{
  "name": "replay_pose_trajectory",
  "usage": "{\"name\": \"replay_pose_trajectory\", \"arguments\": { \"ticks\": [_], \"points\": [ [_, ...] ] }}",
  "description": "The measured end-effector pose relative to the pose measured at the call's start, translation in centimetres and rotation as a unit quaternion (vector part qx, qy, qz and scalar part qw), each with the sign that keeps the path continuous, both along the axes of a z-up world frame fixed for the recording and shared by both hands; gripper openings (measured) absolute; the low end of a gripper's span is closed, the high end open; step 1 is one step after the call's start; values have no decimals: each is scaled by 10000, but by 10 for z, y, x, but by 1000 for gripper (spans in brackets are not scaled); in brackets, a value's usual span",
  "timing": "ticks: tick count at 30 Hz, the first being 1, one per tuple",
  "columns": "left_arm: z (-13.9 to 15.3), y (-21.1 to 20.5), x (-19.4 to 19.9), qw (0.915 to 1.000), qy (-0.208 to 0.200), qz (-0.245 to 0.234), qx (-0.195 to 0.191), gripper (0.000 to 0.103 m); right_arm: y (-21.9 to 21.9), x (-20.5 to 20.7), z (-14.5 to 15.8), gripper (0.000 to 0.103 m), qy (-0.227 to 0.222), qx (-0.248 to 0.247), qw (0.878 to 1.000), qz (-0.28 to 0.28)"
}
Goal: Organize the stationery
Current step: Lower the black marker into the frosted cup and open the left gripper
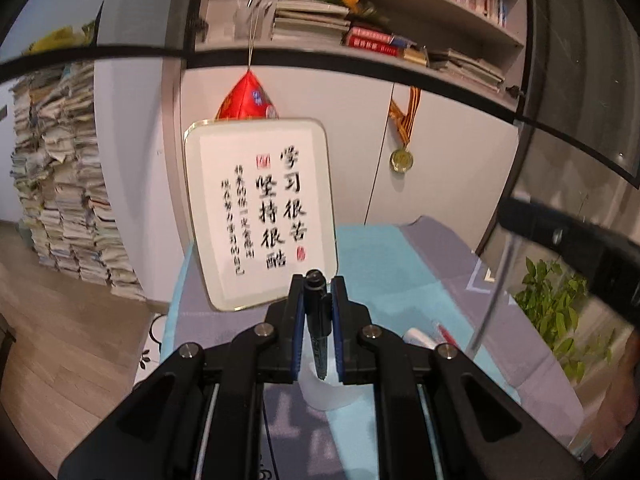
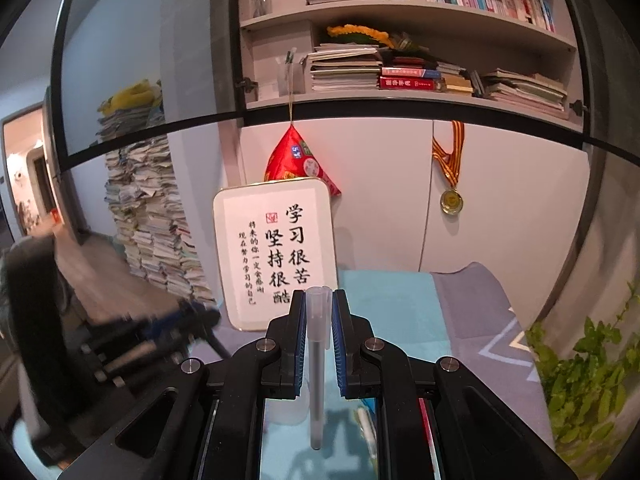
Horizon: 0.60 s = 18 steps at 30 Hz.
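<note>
The left tool (image 1: 318,292) was clamped narrowly on a black pen (image 1: 318,320), and the right tool (image 2: 318,304) was likewise closed on a translucent white pen (image 2: 316,360). Each pen stood between the blue pads roughly upright, its long axis running from the capped end above the fingertips down toward the table (image 1: 380,272) covered in teal and grey cloth. Holding them near the cap end, with the tips hanging down, probably suited dropping them tip-first into a holder; a pale translucent cup (image 1: 324,392) showed directly below the black pen, nearer the camera than the framed calligraphy board (image 1: 260,212), which leaned against the wall at the far edge of the table.

In the right wrist view the other tool appeared blurred to the left of the board, low over the table's edge. A few small stationery items, red and white (image 1: 424,336), lay on the cloth to the right of the board and nearer the camera, apparently yet to be sorted. Both pens were off the table, carried clear of everything.
</note>
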<state>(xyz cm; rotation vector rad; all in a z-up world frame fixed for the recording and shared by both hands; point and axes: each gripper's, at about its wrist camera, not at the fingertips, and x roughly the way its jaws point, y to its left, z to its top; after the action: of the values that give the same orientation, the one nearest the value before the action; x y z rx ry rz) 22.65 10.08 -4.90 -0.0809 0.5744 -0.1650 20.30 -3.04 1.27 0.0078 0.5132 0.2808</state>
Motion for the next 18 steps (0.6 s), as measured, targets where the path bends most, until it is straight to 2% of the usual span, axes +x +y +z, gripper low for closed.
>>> {"name": "replay_pose_trajectory", "arguments": {
  "ticks": [11, 18],
  "points": [
    [-22, -1, 8, 9994, 285, -220, -13, 10, 12, 16, -7, 13, 52, 101, 9999, -7],
    [-44, -6, 11, 9972, 662, -336, -35, 11, 15, 19, -6, 13, 1, 130, 9999, -1]
  ]
}}
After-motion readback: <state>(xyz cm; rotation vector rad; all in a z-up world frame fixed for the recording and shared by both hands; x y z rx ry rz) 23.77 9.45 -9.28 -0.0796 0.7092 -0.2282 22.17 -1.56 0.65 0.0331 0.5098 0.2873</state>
